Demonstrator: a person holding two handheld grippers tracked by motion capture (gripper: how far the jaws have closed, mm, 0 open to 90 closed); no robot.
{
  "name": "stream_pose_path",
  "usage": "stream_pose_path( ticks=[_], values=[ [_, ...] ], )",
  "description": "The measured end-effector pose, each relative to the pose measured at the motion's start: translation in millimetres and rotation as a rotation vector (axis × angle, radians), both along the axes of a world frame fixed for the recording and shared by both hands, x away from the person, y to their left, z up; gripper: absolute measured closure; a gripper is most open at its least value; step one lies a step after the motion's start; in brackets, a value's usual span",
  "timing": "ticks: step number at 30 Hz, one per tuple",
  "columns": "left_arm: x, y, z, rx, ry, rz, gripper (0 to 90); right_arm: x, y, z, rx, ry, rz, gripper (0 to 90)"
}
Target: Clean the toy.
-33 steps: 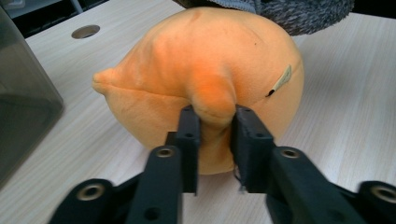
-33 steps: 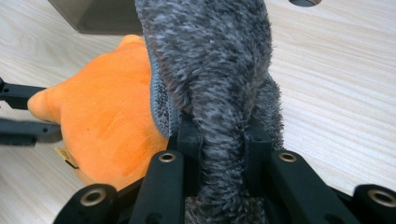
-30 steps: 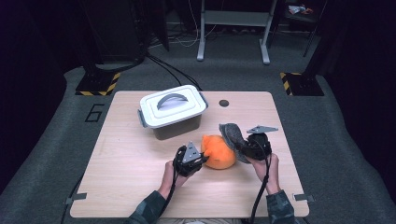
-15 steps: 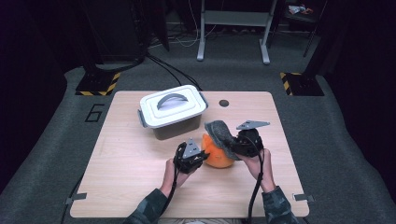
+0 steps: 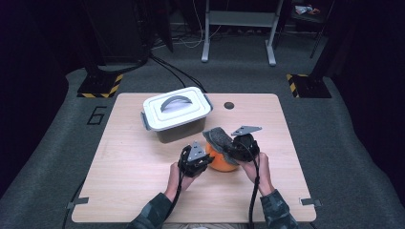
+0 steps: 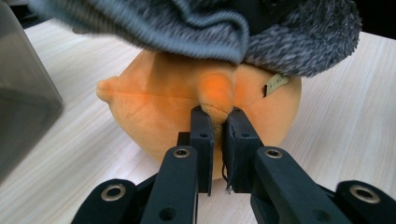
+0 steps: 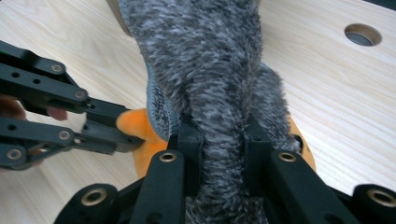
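An orange plush ball [image 5: 222,163] rests on the wooden table [image 5: 133,167], a little in front of the middle. My left gripper [image 5: 204,161] is at its left side and is shut on a small orange nub [image 6: 217,95] of the plush; its jaws [image 6: 218,122] pinch the nub. My right gripper [image 5: 233,149] is shut on a grey fuzzy knit piece [image 5: 217,136], which it holds over the top of the ball. The grey piece [image 7: 210,70] runs up between the right jaws [image 7: 219,140]. It overhangs the plush [image 6: 196,98] in the left gripper view.
A white lidded box [image 5: 176,112] with a grey handle stands just behind and left of the ball. A round hole [image 5: 229,105] is in the table near the far edge. Bare tabletop lies left and right of the hands.
My right gripper has carried the grey fuzzy piece leftward, from beside the orange ball to over its top. The left gripper has stayed on the ball's left side.
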State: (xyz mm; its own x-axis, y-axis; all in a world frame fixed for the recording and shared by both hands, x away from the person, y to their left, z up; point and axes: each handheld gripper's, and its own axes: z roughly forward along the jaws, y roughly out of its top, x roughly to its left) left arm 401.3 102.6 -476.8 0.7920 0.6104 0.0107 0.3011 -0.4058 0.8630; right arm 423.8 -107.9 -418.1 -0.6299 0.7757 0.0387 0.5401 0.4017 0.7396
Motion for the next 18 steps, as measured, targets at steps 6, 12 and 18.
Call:
stream_pose_path(
  ticks=[6, 12, 18],
  values=[
    [-2.4, -0.4, 0.9, 0.013, 0.001, 0.005, 83.2, -3.9, -15.9, -3.1, 0.001, -0.004, -0.033, 74.8],
    [-2.3, 0.9, 0.0, 0.008, 0.015, 0.008, 83.1, -8.1, -35.2, -9.1, -0.024, 0.003, -0.105, 74.8],
    [-1.5, 2.3, -0.6, 0.008, 0.019, 0.003, 83.1, -5.6, -55.1, -24.7, -0.022, 0.028, -0.170, 75.1]
  ],
)
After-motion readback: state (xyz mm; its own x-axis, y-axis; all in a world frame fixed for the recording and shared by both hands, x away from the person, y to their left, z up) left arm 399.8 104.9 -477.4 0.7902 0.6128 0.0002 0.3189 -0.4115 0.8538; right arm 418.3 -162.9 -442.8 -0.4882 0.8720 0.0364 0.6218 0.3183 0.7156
